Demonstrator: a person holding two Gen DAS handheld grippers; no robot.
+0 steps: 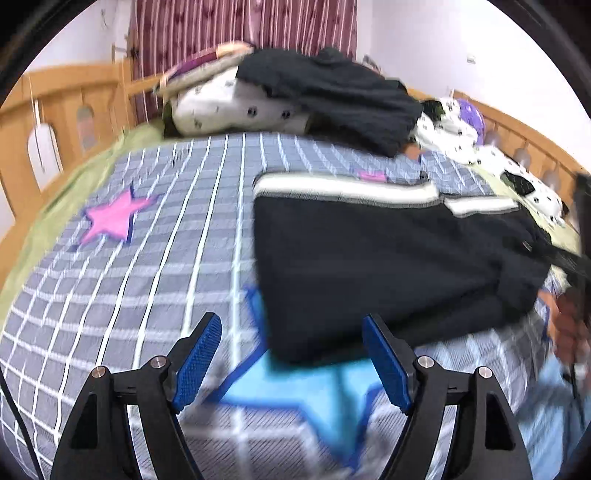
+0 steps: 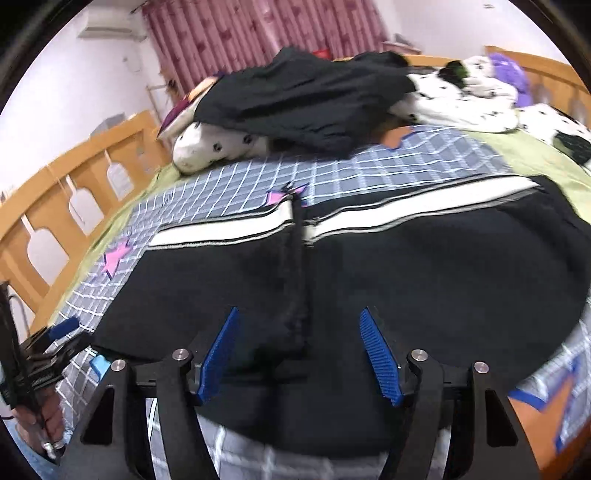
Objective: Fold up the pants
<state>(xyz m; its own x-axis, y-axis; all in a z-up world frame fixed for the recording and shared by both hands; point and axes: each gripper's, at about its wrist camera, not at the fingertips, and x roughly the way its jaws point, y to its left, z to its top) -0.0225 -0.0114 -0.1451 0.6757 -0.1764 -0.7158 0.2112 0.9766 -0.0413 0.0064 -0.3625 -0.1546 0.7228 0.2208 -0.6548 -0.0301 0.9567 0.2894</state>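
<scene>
Black pants (image 1: 391,258) with a white side stripe lie folded on the checked bedspread (image 1: 147,258). My left gripper (image 1: 291,354) is open and empty, hovering just in front of the pants' near left corner. In the right wrist view the pants (image 2: 406,280) fill the middle, with the white stripe along the far edge. My right gripper (image 2: 299,350) is open and empty, low over the pants' near edge, with a fold seam running between the jaws. The other gripper shows at the far left (image 2: 22,354) of the right wrist view.
A pile of dark clothes (image 1: 332,92) and spotted white bedding (image 1: 229,103) lies at the head of the bed. More spotted fabric (image 2: 461,96) sits at the right. A wooden rail (image 1: 55,110) borders the bed's left side. A striped curtain (image 1: 240,26) hangs behind.
</scene>
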